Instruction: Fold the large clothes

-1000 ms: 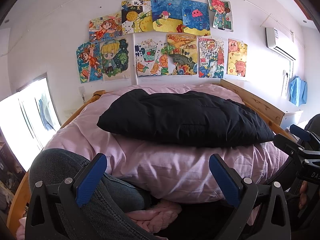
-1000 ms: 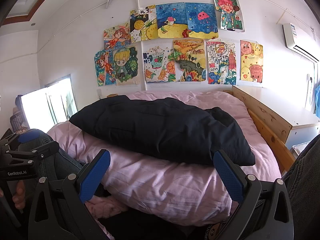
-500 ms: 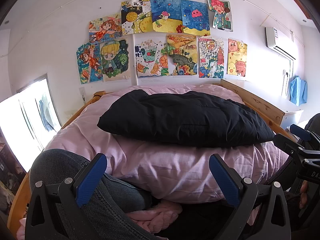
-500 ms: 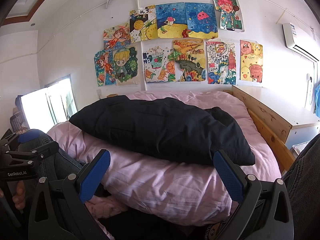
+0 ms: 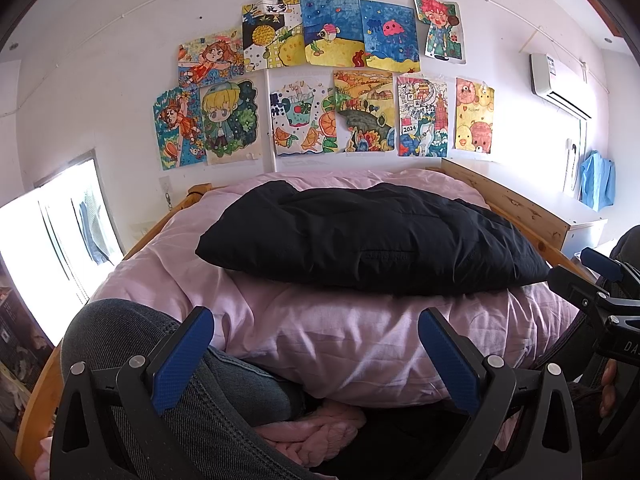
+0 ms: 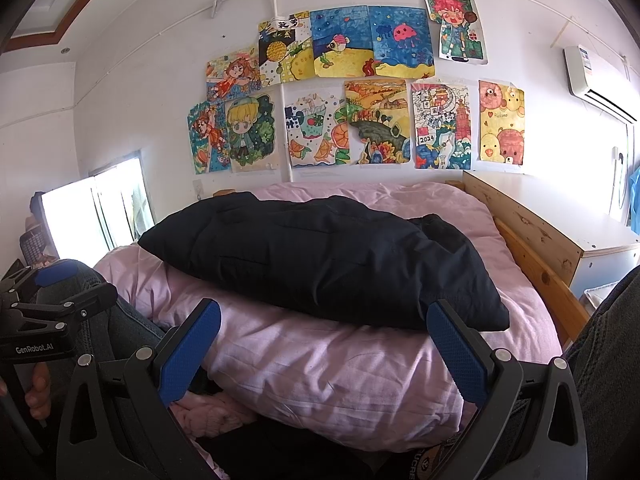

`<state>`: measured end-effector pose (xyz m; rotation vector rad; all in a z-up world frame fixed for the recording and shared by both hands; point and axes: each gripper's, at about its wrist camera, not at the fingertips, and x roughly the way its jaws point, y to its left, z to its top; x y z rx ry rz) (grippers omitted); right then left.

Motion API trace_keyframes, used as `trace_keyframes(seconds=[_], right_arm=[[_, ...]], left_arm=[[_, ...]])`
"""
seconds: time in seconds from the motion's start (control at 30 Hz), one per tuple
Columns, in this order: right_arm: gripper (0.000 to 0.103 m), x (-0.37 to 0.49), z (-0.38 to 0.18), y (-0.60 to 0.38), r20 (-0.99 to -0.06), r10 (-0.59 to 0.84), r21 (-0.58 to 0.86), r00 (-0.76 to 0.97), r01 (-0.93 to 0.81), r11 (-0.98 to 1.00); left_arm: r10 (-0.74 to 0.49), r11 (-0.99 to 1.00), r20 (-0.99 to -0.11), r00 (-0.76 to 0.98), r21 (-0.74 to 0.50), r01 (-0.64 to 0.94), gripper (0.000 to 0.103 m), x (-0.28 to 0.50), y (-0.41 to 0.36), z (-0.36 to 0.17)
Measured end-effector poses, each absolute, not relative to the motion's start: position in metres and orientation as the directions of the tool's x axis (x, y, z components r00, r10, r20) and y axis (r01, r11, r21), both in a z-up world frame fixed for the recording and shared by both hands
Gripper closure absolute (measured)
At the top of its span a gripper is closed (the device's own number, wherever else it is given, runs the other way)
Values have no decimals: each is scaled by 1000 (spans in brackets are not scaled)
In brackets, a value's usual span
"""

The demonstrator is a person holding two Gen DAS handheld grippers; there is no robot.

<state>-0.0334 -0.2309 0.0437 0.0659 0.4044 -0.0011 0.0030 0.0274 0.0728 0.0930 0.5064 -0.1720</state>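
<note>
On the pink duvet [image 5: 320,332] the black jacket [image 5: 372,240] lies as a padded bundle, approx. in the middle of the bed, well ahead of both grippers. Compared w/ the views one second ago we see no change: same jacket shape, same camera positions. Left gripper [image 5: 316,356] has jaws wide apart and holds nothing; right gripper [image 6: 324,350] the same, also empty. We judge this is a pause; either the fold is already finished, or the next approach did not begin yet.
</note>
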Motion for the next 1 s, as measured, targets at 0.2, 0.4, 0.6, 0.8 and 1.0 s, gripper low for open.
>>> trace_keyframes(seconds=[0.2,0.4,0.6,0.8,1.0], right_arm=[[1,-33,44,-231,-393,13,64,919,14,998],[1,-33,43,-231,-396,13,65,918,14,998],[1,-36,44,-226,-390,11,68,921,17,998],[1,-37,44,-223,-385,9,70,923,20,997],[1,-38,46,-218,-376,5,75,927,25,997]], left_arm=[[-142,981,-489,861,46,188,0,3,28,73],[-143,981,-492,859,46,189,0,4,31,73],[-144,980,-491,859,49,192,0,4,32,73],[-142,981,-488,861,49,190,0,4,31,73],[-142,980,-485,863,52,191,0,4,32,73]])
